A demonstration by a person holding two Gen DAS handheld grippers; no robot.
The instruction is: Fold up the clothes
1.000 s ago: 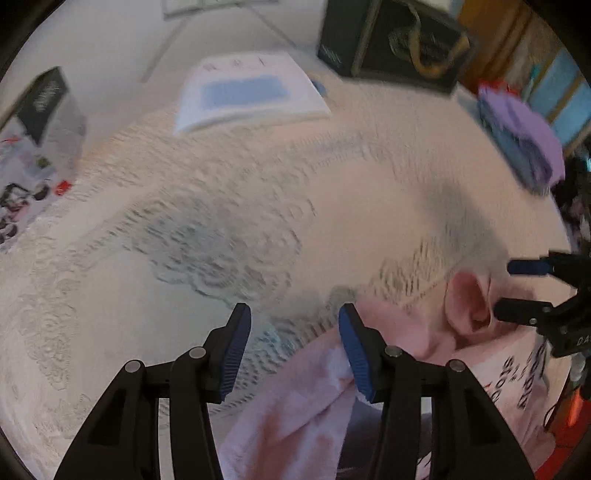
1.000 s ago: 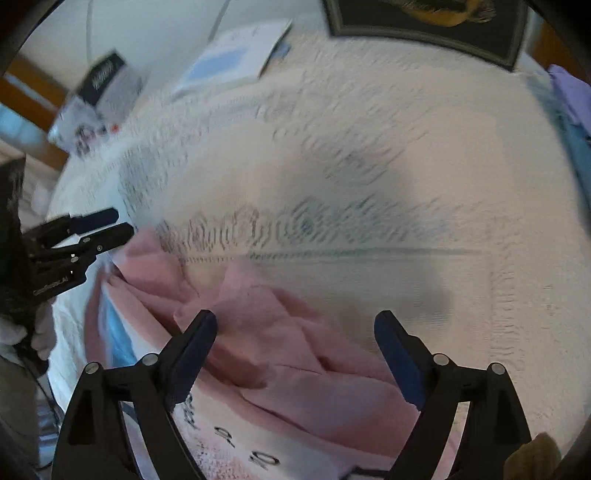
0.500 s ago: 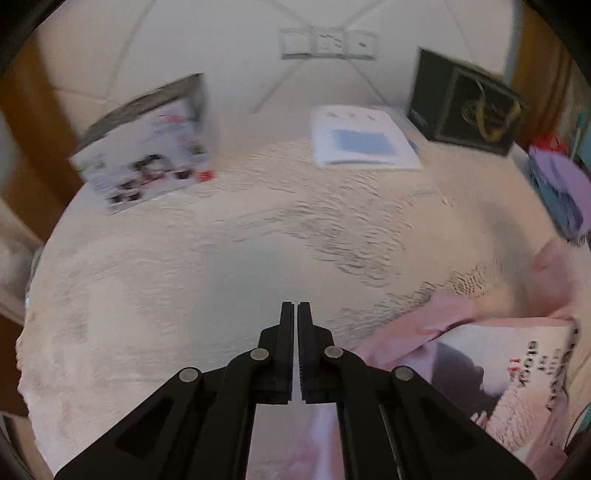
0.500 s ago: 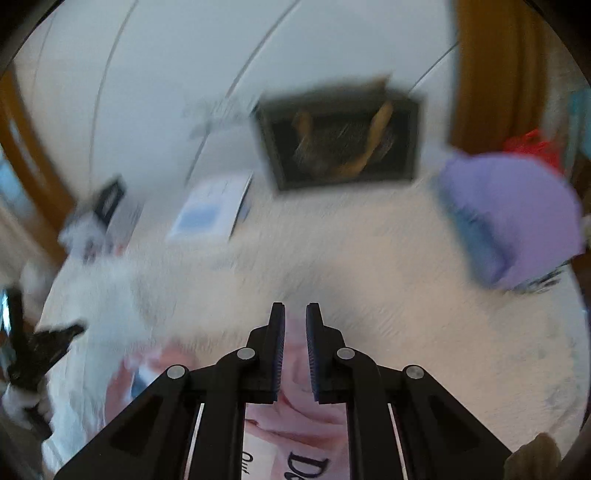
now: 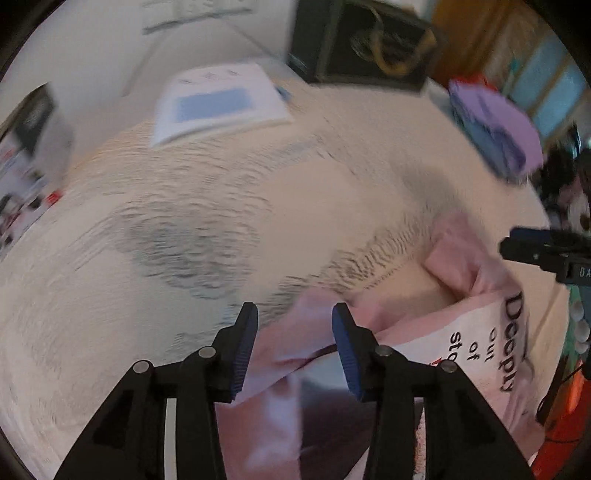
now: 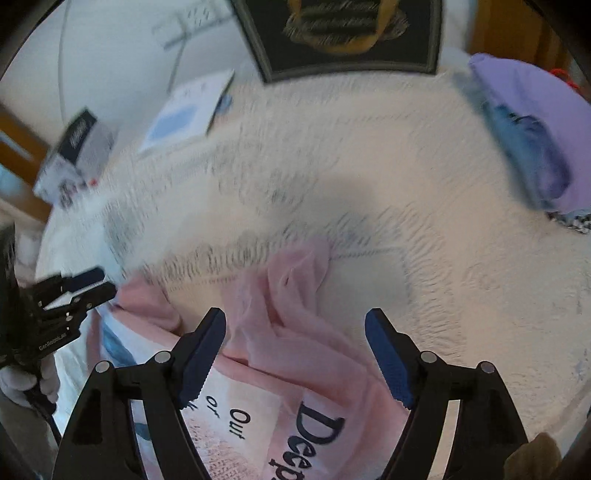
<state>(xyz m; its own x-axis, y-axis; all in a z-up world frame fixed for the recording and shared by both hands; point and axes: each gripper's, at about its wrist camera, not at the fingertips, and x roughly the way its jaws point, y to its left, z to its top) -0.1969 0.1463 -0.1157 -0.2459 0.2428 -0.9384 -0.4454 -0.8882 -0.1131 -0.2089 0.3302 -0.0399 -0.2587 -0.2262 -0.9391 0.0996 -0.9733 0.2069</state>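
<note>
A pink T-shirt (image 5: 465,325) with black lettering lies on a cream lace cloth (image 5: 221,206), partly folded, with a sleeve bunched up (image 6: 295,280). My left gripper (image 5: 294,339) is open just above the shirt's near left corner. My right gripper (image 6: 295,354) is open wide over the bunched sleeve and touches nothing. Each gripper shows at the edge of the other view: the right one (image 5: 532,247) and the left one (image 6: 85,284).
A white booklet (image 5: 218,99), a dark framed picture (image 6: 343,33) and a printed box (image 6: 74,155) stand at the far side of the table. A stack of purple and blue clothes (image 6: 532,136) lies at the right.
Both grippers were shut half a second ago and have now opened. Both have dropped back low over the pink shirt, which lies released on the cloth.
</note>
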